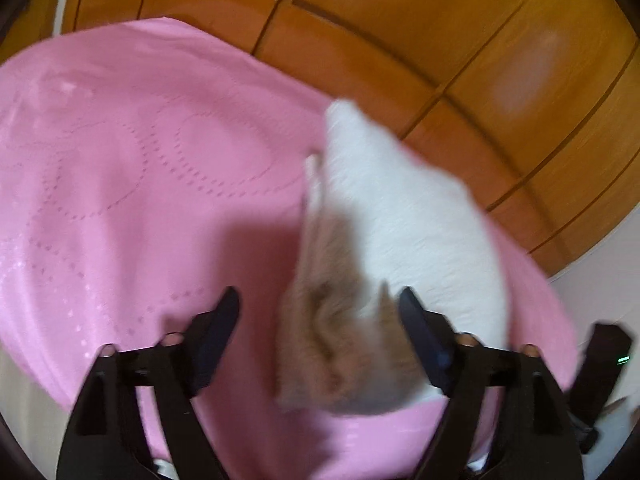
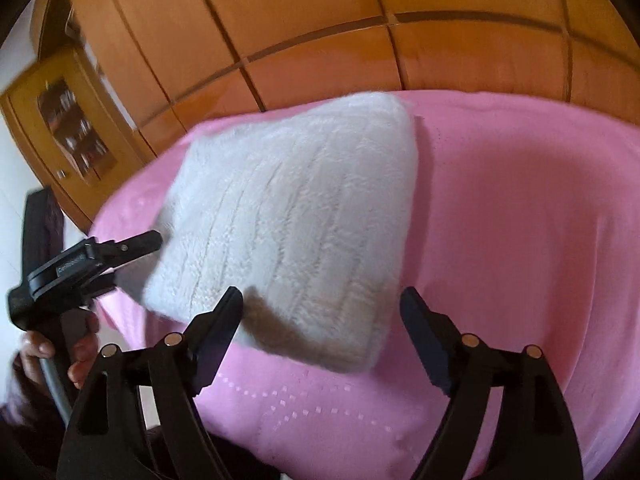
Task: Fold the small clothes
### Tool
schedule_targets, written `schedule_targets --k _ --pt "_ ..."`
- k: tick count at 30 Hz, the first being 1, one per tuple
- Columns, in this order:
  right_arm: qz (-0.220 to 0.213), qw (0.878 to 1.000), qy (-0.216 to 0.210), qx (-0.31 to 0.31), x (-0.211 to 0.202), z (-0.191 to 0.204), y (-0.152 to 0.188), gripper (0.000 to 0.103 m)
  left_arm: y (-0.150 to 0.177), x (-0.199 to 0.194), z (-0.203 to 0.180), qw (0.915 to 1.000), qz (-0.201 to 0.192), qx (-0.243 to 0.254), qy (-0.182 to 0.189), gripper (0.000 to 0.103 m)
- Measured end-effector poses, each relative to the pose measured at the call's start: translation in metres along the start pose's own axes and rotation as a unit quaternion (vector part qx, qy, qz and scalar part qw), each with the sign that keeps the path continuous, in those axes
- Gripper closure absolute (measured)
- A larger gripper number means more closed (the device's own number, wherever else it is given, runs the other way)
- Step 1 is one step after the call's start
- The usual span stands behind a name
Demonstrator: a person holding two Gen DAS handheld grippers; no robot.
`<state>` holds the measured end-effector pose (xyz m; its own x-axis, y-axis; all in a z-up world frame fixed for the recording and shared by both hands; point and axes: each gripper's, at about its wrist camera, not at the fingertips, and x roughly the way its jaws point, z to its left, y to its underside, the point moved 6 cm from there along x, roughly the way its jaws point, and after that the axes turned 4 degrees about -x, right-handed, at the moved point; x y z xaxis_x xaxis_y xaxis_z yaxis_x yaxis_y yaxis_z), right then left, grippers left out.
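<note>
I see the folded white fluffy garment (image 2: 280, 220) lying on the pink cloth (image 2: 500, 240), near its left edge in the right wrist view. Left gripper (image 1: 320, 312) jaws wide, garment's near end between them, pads not pressing. Right gripper (image 2: 322, 312) jaws wide, nothing held. Beyond the cloth's far edge: orange wooden cabinets (image 2: 320, 20).

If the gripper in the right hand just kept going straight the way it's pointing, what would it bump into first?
Most likely the near edge of the folded fluffy white knitted garment, which lies on the pink bedspread just ahead of the open right gripper. Blur makes the depth uncertain.
</note>
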<state>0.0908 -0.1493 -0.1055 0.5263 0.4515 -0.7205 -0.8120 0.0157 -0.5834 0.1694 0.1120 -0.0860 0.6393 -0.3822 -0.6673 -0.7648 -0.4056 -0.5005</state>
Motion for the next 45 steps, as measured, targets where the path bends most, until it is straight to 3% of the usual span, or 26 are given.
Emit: schedule_targets --k 6,10,16,20,22,24,26,27,33,39,45 --pt "-0.016 0.995 -0.049 0.081 -0.002 -0.035 -0.025 0.016 -0.012 0.021 -0.007 0.9996 0.02 -0.005 0.019 0.019" --pt "0.0 0.991 -0.075 0.108 0.022 -0.047 -0.045 0.013 -0.011 0.042 -0.002 0.9986 0.048 -0.004 0.023 0.03" --pt "0.037 0.983 -0.13 0.127 0.069 -0.046 -0.067 0.006 -0.014 0.059 0.014 0.9921 0.081 -0.034 0.089 0.032" --pt "0.047 0.983 -0.14 0.107 0.089 -0.036 -0.077 0.005 -0.013 0.065 0.019 0.9848 0.098 -0.049 0.135 0.047" --pt "0.055 0.985 -0.136 0.094 0.093 -0.028 -0.079 0.012 -0.011 0.065 0.017 0.9828 0.1 -0.044 0.149 0.054" --pt "0.049 0.987 -0.129 0.086 0.087 -0.026 -0.08 0.035 -0.01 0.065 0.015 0.9804 0.099 -0.045 0.164 0.064" --pt "0.04 0.988 -0.125 0.083 0.075 -0.027 -0.082 0.051 -0.009 0.06 0.01 0.9746 0.095 -0.058 0.194 0.066" --pt "0.031 0.989 -0.121 0.074 0.064 -0.027 -0.084 0.054 -0.01 0.057 0.005 0.9731 0.091 -0.057 0.204 0.066" --pt "-0.029 0.995 -0.074 0.06 -0.004 -0.061 -0.094 0.057 -0.011 0.065 -0.064 0.9645 0.103 0.006 0.243 0.066" --pt "-0.097 0.991 0.003 0.096 -0.089 -0.149 -0.1 0.057 -0.001 0.114 -0.182 0.9429 0.15 0.088 0.284 0.066" --pt "-0.105 0.977 0.093 0.162 -0.134 -0.252 -0.069 0.056 0.03 0.182 -0.281 0.9282 0.197 0.175 0.262 0.066"
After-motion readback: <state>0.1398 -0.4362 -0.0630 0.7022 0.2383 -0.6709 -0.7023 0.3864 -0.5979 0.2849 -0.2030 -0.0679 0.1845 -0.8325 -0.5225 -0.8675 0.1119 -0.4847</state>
